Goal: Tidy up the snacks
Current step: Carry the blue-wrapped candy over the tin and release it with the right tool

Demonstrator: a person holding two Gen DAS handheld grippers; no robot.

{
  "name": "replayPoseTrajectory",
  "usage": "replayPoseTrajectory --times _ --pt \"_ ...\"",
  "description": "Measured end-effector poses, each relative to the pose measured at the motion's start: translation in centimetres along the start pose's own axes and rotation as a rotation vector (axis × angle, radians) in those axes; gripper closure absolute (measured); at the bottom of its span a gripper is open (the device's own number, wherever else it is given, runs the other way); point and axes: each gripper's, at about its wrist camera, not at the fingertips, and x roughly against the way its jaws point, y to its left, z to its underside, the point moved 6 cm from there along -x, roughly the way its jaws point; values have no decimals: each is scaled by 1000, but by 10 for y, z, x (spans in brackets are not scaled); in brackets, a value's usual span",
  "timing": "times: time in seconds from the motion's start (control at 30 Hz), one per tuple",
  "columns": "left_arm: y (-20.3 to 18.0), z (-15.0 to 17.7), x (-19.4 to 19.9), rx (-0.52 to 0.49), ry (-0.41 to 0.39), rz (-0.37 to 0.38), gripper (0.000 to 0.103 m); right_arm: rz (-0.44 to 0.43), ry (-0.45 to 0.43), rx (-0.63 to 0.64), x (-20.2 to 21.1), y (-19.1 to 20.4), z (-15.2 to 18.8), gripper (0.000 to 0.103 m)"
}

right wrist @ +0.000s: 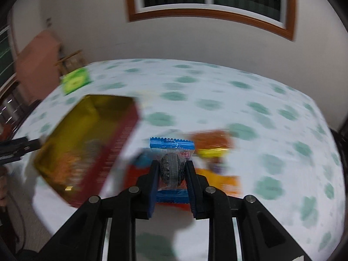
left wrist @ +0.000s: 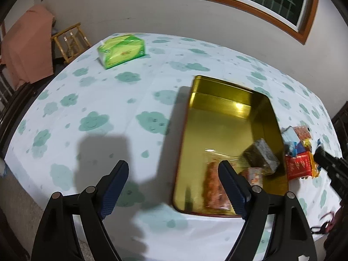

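A gold tin box (left wrist: 217,121) with red outer walls lies open on the table; it also shows in the right wrist view (right wrist: 87,117). Inside it lie an orange clear-wrapped snack (left wrist: 214,187), a dark wrapped cake (left wrist: 262,155) and a small orange packet (left wrist: 254,175). My left gripper (left wrist: 174,174) is open and empty over the box's near left edge. My right gripper (right wrist: 171,169) is shut on a blue-edged packet holding a dark cake (right wrist: 171,165), above a pile of loose snacks (right wrist: 214,150) right of the box. That pile shows in the left wrist view (left wrist: 299,152).
A green tissue box (left wrist: 120,51) sits at the table's far left. The table (left wrist: 108,100) has a white cloth with green cloud prints. A wooden chair (left wrist: 69,40) and a pink-draped object (left wrist: 26,45) stand beyond the left edge, by the wall.
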Motion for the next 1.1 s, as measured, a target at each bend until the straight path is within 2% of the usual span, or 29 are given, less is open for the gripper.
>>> replayPoseTrajectory --times 0.2,0.47,0.77,1.1 --pt "25 4 2 35 5 -37 21 -119 18 100 -12 74 -5 79" --pt "49 12 4 68 15 -70 21 -196 60 158 -33 127 -2 79" --pt "64 22 6 94 30 -92 21 -221 100 196 -52 155 2 79" --pt "64 28 7 96 39 -92 21 -204 134 206 -71 161 4 78"
